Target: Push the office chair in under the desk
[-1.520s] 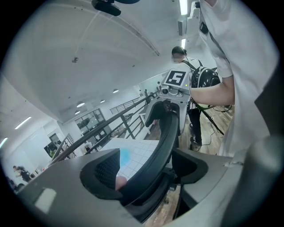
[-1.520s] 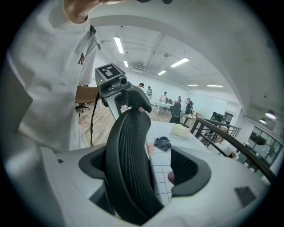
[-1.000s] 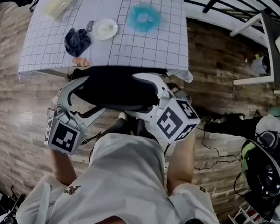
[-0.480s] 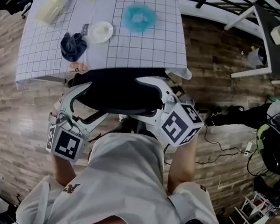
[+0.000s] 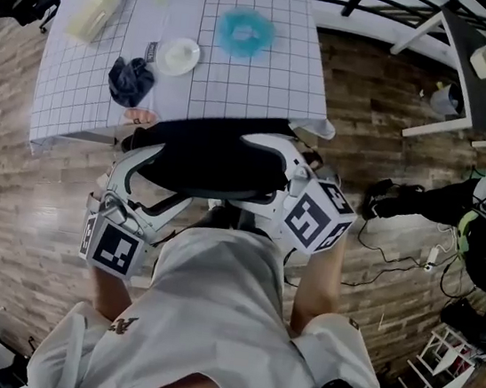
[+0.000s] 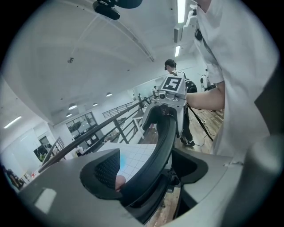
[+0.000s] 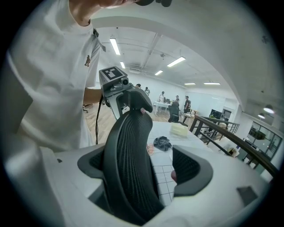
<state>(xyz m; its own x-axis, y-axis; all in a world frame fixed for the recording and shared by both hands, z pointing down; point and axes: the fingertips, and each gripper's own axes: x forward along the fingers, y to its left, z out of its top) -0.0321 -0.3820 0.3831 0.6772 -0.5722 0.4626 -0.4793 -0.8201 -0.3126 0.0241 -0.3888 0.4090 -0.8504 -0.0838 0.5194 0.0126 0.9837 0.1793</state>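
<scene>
The black mesh-backed office chair (image 5: 200, 151) sits mid-frame, with its backrest at the near edge of the desk draped in white gridded cloth (image 5: 242, 72). The left gripper (image 5: 152, 171) and right gripper (image 5: 268, 174) each straddle one end of the backrest's top rim. Their jaws are apart with a gap showing rather than clamped, probably to shove both ends forward evenly.

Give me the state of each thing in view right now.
desk: covered by a gridded cloth
office chair: backrest at the desk's near edge
left gripper: open, straddling the backrest
right gripper: open, straddling the backrest
dark cloth: crumpled on the desk
</scene>
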